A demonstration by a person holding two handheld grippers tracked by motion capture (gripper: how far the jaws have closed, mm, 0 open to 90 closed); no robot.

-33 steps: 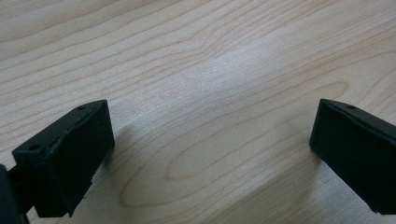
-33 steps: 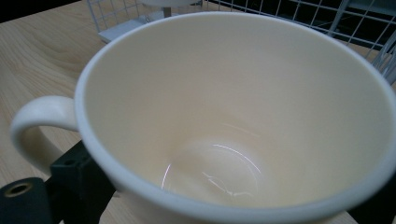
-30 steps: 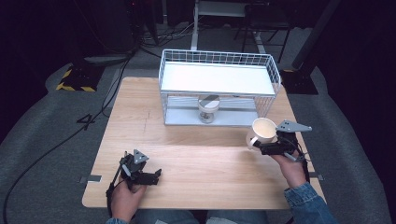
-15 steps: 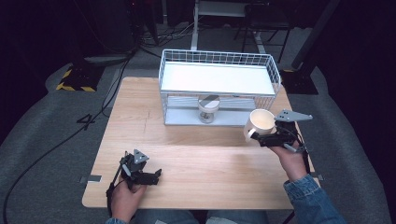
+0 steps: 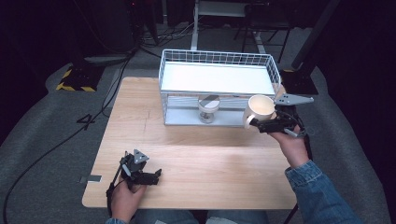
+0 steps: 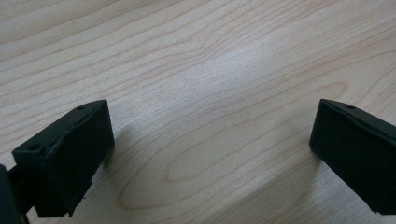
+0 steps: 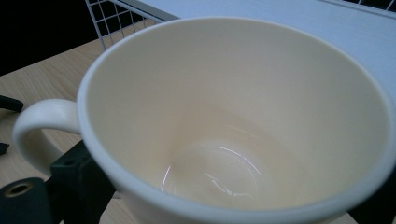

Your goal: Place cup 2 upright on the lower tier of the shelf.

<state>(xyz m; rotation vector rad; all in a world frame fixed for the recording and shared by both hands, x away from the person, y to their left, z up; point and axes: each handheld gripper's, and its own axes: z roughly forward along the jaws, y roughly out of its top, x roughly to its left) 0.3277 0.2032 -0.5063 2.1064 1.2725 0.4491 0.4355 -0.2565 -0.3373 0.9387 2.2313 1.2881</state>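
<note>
Cream mug point(image 5: 261, 109) in right claw point(image 5: 264, 124), unmarked

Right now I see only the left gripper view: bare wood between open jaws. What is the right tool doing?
Observer: The right tool is shut on a cream mug and holds it up at the right side of the table.
Operator: Is there something inside the mug?
Observer: No. The right gripper view looks into it, and the bottom is bare and shiny.
Operator: What stands close to it?
Observer: A white wire rack is just behind the mug, and a small jar sits on the rack's lower level.
</note>
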